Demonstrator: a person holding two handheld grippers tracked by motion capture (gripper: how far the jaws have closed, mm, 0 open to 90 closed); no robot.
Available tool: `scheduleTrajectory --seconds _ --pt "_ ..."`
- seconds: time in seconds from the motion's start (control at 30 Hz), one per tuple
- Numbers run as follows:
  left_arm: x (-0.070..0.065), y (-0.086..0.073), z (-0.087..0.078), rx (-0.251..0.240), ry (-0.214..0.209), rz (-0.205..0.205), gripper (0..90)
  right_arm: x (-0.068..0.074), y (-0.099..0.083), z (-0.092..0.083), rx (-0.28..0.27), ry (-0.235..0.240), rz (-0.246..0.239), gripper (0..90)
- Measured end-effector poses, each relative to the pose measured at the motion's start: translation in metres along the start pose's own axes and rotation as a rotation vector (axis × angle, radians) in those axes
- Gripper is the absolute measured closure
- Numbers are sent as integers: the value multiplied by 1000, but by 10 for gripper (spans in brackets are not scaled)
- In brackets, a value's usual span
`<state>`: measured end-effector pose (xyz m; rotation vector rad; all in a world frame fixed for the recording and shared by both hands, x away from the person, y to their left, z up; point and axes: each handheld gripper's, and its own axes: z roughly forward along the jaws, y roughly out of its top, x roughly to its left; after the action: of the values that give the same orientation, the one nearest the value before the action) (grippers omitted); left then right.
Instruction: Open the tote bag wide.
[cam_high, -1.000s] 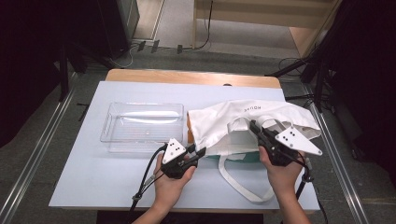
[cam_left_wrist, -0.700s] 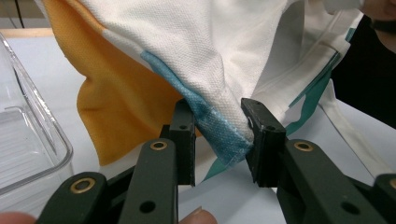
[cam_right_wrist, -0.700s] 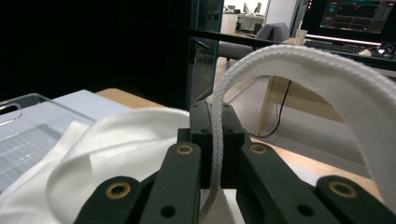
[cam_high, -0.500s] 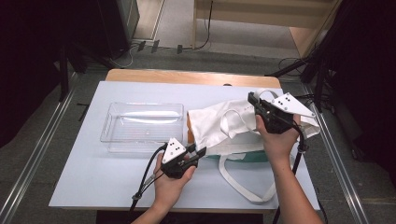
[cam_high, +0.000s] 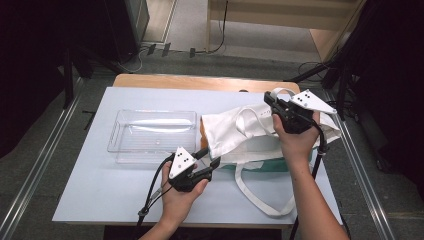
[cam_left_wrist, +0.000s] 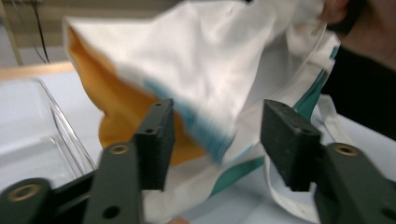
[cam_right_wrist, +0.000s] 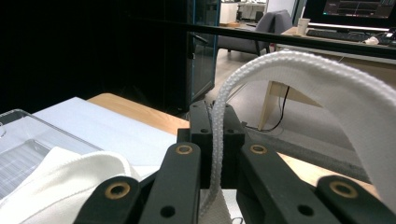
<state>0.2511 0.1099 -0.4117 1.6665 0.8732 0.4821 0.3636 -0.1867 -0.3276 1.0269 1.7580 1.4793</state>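
high view: white tote bag (cam_high: 245, 135) lies right of clear tray (cam_high: 152, 135) on the table (cam_high: 90, 200) | right gripper view: right gripper (cam_right_wrist: 213, 122) pinches a bag strap (cam_right_wrist: 299, 74), lifted | left gripper view: left gripper (cam_left_wrist: 215, 135) jaws, just opening, spread about the bag's blurred corner, orange lining (cam_left_wrist: 116, 112) visible

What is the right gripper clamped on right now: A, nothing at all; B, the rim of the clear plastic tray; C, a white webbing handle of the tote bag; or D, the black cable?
C: in the right gripper view the right gripper has its jaws pressed together on the white webbing handle, which loops up and away from the pads.
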Motion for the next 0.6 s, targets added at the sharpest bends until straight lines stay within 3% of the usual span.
scheduleTrajectory --seconds 0.13,0.23,0.4,0.6 --pt "-5 12 -7 -34 32 35 346 0 -1 -1 -5 6 6 892" --pt "-16 21 3 -5 35 101 324 2 -1 -1 -8 5 -1 892" --pt "-34 21 29 38 76 182 402 4 1 -1 -7 8 4 892" --pt "-44 17 50 64 141 231 457 4 1 -1 -6 10 4 892"
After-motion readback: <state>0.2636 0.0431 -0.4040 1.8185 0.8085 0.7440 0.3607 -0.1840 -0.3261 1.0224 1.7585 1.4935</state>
